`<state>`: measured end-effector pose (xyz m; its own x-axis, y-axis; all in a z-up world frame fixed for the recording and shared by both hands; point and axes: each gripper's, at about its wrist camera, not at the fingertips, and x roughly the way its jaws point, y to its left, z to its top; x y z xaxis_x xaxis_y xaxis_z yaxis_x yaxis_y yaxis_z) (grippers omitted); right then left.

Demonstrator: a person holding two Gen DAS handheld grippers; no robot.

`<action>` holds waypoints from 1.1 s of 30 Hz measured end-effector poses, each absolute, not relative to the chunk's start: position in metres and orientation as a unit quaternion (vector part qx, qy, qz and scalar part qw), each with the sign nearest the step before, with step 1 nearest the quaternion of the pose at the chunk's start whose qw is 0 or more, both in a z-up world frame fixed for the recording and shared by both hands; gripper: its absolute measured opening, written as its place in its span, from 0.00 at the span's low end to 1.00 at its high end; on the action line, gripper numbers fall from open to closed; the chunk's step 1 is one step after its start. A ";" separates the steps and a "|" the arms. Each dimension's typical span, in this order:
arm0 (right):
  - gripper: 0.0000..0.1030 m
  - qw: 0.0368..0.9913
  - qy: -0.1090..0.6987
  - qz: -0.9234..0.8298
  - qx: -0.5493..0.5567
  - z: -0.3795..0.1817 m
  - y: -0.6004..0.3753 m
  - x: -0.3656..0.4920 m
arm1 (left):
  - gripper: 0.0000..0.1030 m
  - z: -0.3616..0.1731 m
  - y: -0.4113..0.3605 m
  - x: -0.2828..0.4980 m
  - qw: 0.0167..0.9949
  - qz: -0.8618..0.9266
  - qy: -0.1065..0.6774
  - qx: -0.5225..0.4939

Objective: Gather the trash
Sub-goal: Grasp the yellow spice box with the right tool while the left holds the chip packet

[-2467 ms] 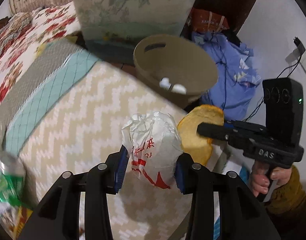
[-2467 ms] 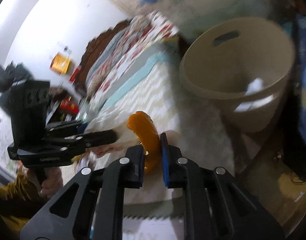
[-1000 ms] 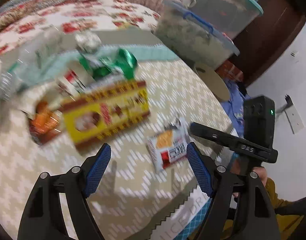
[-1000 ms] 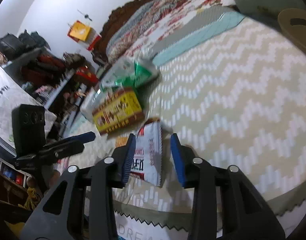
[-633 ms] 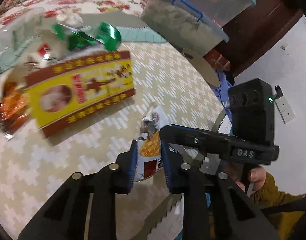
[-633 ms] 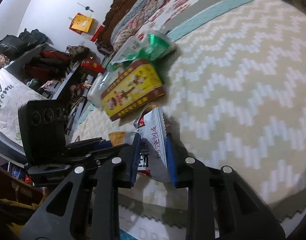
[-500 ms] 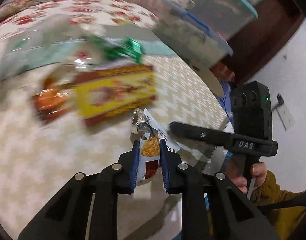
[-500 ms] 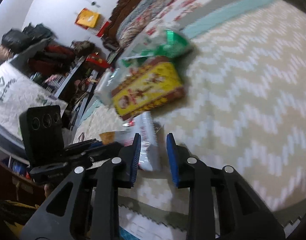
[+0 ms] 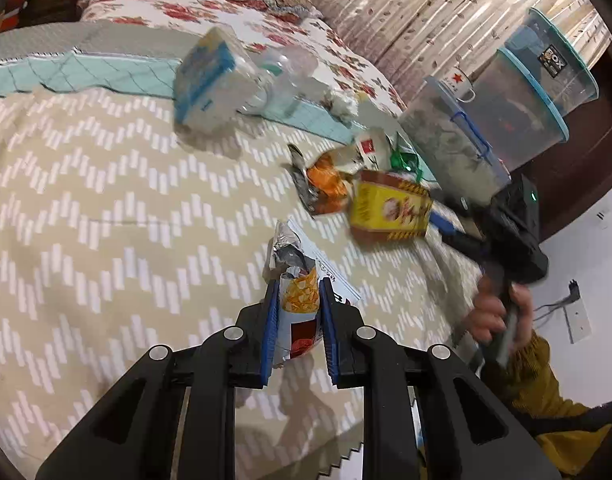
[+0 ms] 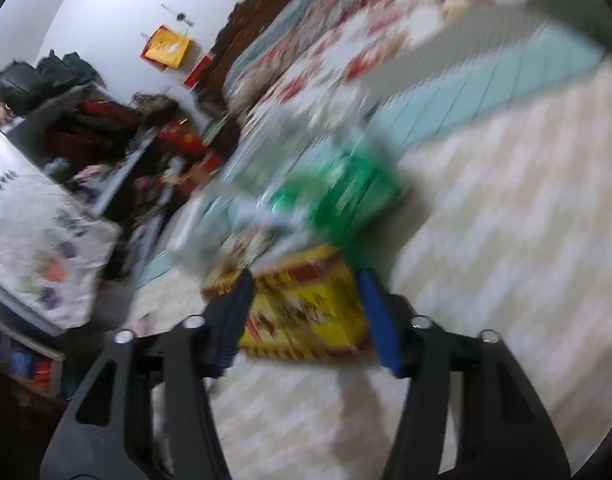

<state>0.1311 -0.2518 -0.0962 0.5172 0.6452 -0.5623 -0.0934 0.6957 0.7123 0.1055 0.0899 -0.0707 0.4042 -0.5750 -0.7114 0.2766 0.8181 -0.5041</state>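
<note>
My left gripper (image 9: 297, 292) is shut on a crumpled snack wrapper (image 9: 295, 280), white with orange and red print, lifted just above the zigzag bedspread (image 9: 105, 220). My right gripper (image 10: 306, 280) is open, its jaws on either side of a yellow and red box (image 10: 301, 320); touching or not is lost in blur. The box also shows in the left wrist view (image 9: 390, 210), with the right gripper (image 9: 446, 224) beside it. An orange wrapper (image 9: 324, 188), a green wrapper (image 10: 338, 196) and a clear plastic bottle (image 9: 285, 76) lie nearby.
A white and blue tissue pack (image 9: 209, 84) lies on the bedspread. Lidded plastic storage bins (image 9: 486, 120) stand past the bed's far side. The bed's edge (image 9: 346, 456) is close below my left gripper. Cluttered shelves (image 10: 105, 140) stand beyond the bed.
My left gripper shut on the snack wrapper and raised it. My right gripper opened wide and moved from that wrapper to the yellow box.
</note>
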 end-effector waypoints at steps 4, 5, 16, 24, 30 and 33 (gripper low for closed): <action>0.52 0.791 0.457 0.315 0.257 -0.088 -0.195 0.081 | 0.18 -0.071 0.097 0.111 0.827 -0.254 0.477 -0.159; 0.53 0.790 0.460 0.325 0.242 -0.087 -0.187 0.074 | 0.18 -0.072 0.098 0.113 0.826 -0.253 0.478 -0.162; 0.61 0.864 0.411 0.230 0.179 -0.066 -0.205 0.087 | 0.20 -0.084 0.098 0.120 0.819 -0.254 0.480 -0.185; 0.55 0.842 0.426 0.245 0.223 -0.083 -0.202 0.136 | 0.20 -0.083 0.100 0.118 0.821 -0.249 0.481 -0.179; 0.56 0.837 0.433 0.319 0.105 -0.075 -0.145 0.085 | 0.21 -0.084 0.107 0.120 0.824 -0.240 0.479 -0.183; 0.69 0.859 0.412 0.303 0.017 -0.069 -0.127 0.065 | 0.21 -0.084 0.107 0.121 0.825 -0.243 0.476 -0.184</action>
<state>0.0647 -0.1271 -0.0695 0.4771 0.5348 -0.6974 -0.5073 0.8156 0.2784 0.1211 0.1072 -0.0845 0.4288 -0.5758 -0.6962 0.2244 0.8143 -0.5353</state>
